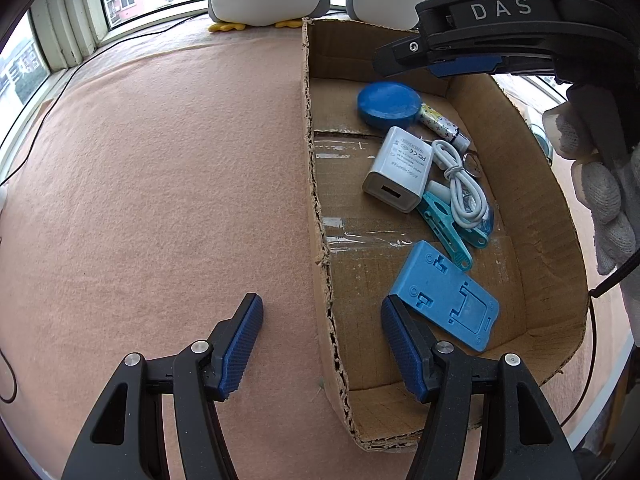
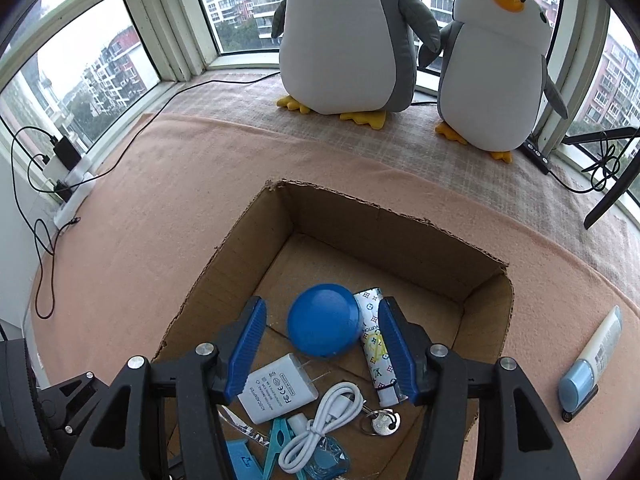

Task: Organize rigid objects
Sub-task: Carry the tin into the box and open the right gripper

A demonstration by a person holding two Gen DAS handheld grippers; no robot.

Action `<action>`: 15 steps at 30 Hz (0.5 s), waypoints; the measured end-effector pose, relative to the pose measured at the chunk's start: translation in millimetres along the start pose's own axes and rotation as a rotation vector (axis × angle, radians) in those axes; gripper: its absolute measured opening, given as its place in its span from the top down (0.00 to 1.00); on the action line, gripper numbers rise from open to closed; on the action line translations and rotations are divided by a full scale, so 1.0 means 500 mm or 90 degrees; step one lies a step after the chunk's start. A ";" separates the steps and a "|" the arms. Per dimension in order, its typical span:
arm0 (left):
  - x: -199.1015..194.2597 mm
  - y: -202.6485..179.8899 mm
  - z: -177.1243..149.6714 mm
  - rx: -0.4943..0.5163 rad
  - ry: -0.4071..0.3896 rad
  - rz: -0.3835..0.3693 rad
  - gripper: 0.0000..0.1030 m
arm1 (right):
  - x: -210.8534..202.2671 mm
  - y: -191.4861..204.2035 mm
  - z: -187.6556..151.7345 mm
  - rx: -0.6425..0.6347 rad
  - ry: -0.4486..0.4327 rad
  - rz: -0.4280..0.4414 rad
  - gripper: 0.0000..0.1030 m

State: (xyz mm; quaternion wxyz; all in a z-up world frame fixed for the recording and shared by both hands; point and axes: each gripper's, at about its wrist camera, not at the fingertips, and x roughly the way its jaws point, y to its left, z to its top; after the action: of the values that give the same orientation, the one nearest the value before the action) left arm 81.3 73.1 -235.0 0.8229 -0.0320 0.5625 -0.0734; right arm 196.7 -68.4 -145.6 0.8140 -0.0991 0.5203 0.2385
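- My left gripper (image 1: pixel 322 340) hangs wide open and empty, straddling the near left wall of the cardboard box (image 1: pixel 316 184): one finger over the pink cloth (image 1: pixel 160 184), the other inside the box just beside the blue plastic plate (image 1: pixel 446 298).
- My right gripper (image 2: pixel 322 344) is also spread wide and holds nothing; it sits above the inside of the box, with the blue round disc (image 2: pixel 324 320) showing between its fingers and the patterned lighter (image 2: pixel 376 344) just beside its right finger.
- In the left wrist view, I see that gripper's black body at the far right, with a white-gloved hand (image 1: pixel 600 184) on it.
- Inside the box, the white charger (image 1: pixel 400 168) lies near the middle, the disc beyond it.
- The coiled white cable (image 1: pixel 460 184) lies right of the charger, over the teal clothes peg (image 1: pixel 448 228).
- A key ring with a silver tag (image 2: pixel 380 420) rests at the lighter's near end.
- Outside the box to the right, a tube with a light blue cap (image 2: pixel 592 364) lies on the cloth.
- Two plush penguins (image 2: pixel 496 64) stand at the far window.
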 end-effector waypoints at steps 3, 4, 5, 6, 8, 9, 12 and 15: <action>-0.001 0.001 0.001 0.000 0.000 0.000 0.35 | -0.002 -0.004 -0.001 0.008 -0.001 0.002 0.40; -0.002 0.001 0.001 0.001 0.000 0.001 0.35 | -0.004 -0.007 -0.001 0.011 -0.001 0.002 0.40; -0.002 0.002 0.001 0.001 0.000 0.000 0.35 | -0.006 -0.009 -0.003 0.014 -0.002 0.002 0.40; -0.002 0.002 0.001 0.001 0.000 0.000 0.35 | -0.008 -0.012 -0.003 0.016 -0.002 0.003 0.40; -0.002 0.002 0.001 0.001 0.000 0.001 0.35 | -0.011 -0.015 -0.005 0.019 -0.003 0.003 0.40; -0.002 0.002 0.001 0.001 0.000 0.001 0.35 | -0.013 -0.017 -0.005 0.020 -0.004 0.003 0.40; -0.002 0.002 0.001 0.000 0.000 0.000 0.35 | -0.018 -0.017 -0.008 0.022 -0.005 0.003 0.40; -0.002 0.002 0.001 0.001 0.000 0.001 0.35 | -0.025 -0.021 -0.012 0.030 -0.008 0.007 0.39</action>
State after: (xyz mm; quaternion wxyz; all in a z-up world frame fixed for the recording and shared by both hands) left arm 81.4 74.1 -234.1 0.8230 -0.0313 0.5625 -0.0733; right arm 192.6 -83.5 -137.7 0.8181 -0.0756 0.5209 0.2316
